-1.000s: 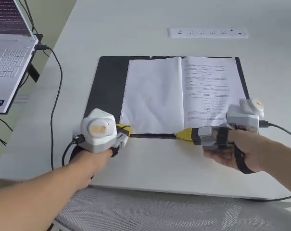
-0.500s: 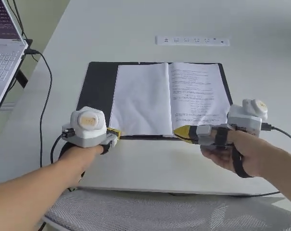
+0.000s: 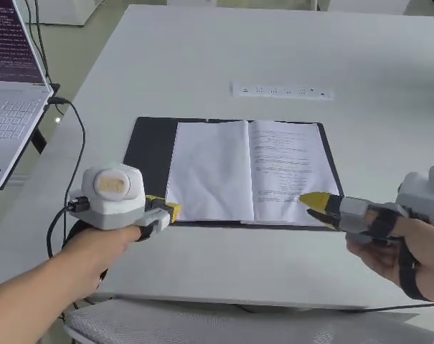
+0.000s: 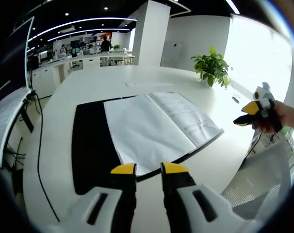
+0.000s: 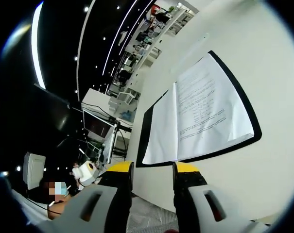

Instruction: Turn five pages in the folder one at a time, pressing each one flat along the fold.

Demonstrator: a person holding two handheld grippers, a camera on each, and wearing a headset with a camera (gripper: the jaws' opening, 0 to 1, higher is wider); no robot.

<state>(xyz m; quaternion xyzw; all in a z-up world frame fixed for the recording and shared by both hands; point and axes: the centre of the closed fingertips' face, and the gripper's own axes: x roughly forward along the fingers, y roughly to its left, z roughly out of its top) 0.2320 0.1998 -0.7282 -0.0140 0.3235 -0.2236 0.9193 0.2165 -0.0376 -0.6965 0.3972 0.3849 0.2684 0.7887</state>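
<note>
One folder [image 3: 149, 152] lies open, with two pages facing up: one blank page [image 3: 209, 170] and one printed page [image 3: 288, 166]. Two grippers, the left gripper [image 3: 168, 210] and the right gripper [image 3: 314, 201], each with two yellow-tipped jaws and each held in one hand, so two hands: the left hand [image 3: 95, 247] and the right hand [image 3: 397, 247]. One table [image 3: 202, 50], one laptop [image 3: 8, 107], one power strip [image 3: 281, 91], one black cable [image 3: 81, 143], one mesh chair [image 3: 202, 326]. In the left gripper view, one potted plant [image 4: 212, 68]
</note>
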